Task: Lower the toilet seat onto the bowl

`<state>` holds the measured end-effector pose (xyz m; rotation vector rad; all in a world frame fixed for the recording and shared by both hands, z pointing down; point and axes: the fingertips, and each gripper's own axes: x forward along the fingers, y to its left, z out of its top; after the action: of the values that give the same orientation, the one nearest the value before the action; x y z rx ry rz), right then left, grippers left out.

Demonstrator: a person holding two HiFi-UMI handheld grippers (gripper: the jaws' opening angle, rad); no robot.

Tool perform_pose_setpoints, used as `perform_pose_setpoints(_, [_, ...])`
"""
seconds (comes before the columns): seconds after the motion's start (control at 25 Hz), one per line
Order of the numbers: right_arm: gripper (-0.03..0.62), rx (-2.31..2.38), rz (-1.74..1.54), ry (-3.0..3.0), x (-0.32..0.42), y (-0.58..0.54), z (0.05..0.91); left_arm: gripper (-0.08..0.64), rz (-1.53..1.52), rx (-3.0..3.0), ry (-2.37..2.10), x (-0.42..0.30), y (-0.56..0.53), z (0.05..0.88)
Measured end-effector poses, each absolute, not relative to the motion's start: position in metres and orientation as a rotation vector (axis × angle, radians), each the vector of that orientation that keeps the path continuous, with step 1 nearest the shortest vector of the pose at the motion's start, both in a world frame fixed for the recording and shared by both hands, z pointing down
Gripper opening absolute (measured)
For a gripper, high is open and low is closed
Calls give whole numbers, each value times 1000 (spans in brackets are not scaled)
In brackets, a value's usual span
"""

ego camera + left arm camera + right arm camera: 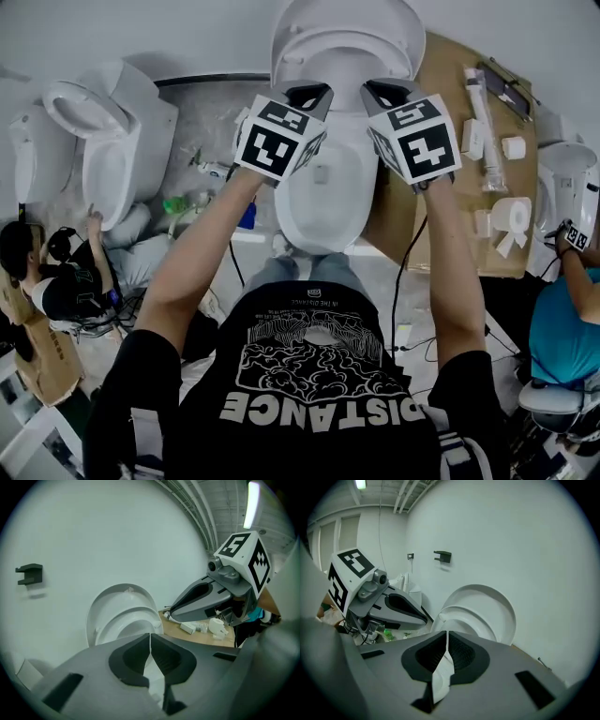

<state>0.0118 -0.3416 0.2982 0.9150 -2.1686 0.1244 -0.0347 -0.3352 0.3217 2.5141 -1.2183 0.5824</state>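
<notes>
Currently at approach stage, judging by layout: nothing lowered yet. Bowl (323, 202) uncovered. Behind bowl, against wall: lid (495, 604) upright, toilet seat (462, 614) raised just in front of it, apparently leaning on it. Above bowl, side by side: left gripper (312, 95) and right gripper (382, 94), jaws of both pressed together, empty, apart from seat. Next, probably: reach seat's top edge behind bowl, tip forward, ease down onto bowl without slamming.
</notes>
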Motion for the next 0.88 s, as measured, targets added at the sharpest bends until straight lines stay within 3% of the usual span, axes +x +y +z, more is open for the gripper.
perform_pose_setpoints(0.6, [28,821,-27,-2235,46,-420,287,15,691,2624,-1246,-12,-418,305])
perform_pose_setpoints(0.64, [34,807,-29,-2236,47,-424,289,20,691,2619,-1245,-13,-423,306])
perform_pose_setpoints(0.72, [131,777,-28,-2240,49,-433,293,60,701,2611,-1242,-14,-434,306])
perform_pose_setpoints(0.88, [132,741,-53,-2226,54,-453,303,71,770,2635,-1267,-17,-454,307])
